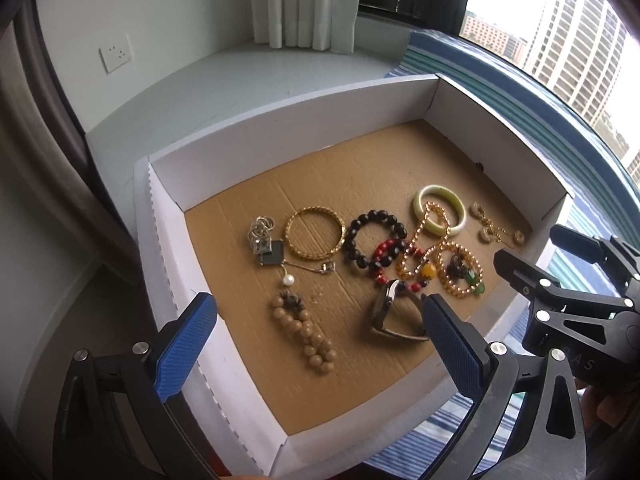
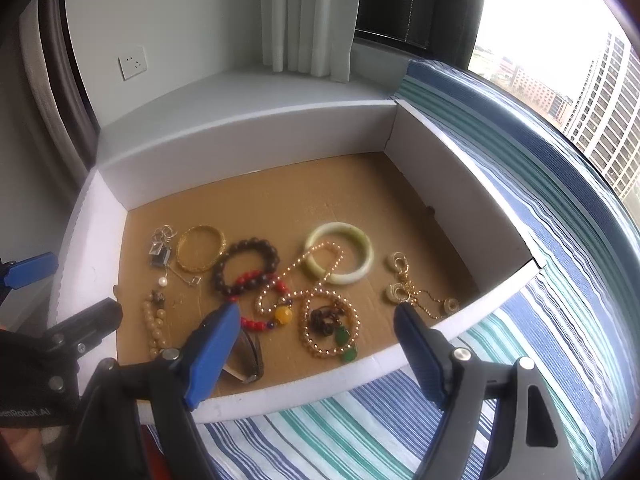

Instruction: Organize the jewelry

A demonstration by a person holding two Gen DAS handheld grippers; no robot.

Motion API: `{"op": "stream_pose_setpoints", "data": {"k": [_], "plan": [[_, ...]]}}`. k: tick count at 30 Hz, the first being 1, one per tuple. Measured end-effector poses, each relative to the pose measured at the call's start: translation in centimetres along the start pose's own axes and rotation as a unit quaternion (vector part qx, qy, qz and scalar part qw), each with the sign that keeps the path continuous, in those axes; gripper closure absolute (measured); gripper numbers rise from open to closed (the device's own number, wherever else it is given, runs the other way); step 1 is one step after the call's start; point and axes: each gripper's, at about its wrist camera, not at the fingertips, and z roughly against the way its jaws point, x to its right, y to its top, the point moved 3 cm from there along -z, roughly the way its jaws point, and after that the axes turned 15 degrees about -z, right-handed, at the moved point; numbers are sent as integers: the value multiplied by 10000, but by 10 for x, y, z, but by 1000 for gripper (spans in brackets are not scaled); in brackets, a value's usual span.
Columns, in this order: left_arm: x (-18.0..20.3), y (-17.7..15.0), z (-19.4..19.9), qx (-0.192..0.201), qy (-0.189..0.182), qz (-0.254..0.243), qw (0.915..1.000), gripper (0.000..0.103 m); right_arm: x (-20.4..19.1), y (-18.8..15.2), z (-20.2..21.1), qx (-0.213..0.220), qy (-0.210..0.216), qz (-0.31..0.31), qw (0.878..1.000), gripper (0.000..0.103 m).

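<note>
Jewelry lies scattered on the brown cardboard floor of a shallow white-walled cardboard box (image 2: 448, 184), which sits on a blue, green and white striped cloth (image 2: 560, 300). Take the pale green jade bangle (image 2: 362, 268) as your landmark: it rests flat toward the box's right half. A gold bead chain (image 2: 320, 260) drapes over its near-left rim and runs down toward you into a loop of amber beads with green stones (image 2: 342, 336). Just left of the bangle lies a dark brown wooden bead bracelet (image 2: 244, 266), with a red bead strand (image 2: 256, 280) crossing its near side. Further left of that sits a twisted gold bangle (image 2: 201, 254), then a cluster of silver rings and a dark square pendant (image 2: 160, 252) near the left wall. Right of the jade bangle, well apart from it, lies a gold chain with cream ring charms (image 2: 404, 288). Toward you from the wooden bracelet rests a wristwatch (image 1: 394, 312), and left of it a tan wooden bead string (image 1: 308, 336).

Your left gripper (image 1: 316, 344) hovers over the box's near-left part with its blue-padded fingers (image 1: 184, 348) spread wide, holding nothing. Your right gripper (image 2: 316, 356) hangs above the near wall, its jaws likewise released and apart, clasping nothing.
</note>
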Motion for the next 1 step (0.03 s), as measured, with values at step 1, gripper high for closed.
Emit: {"op": "stream_pose_setpoints", "data": {"k": [1], "plan": [[0, -1, 1, 5, -3, -10, 10000, 1, 0, 0, 0, 7, 11, -2, 10000, 22]]}}
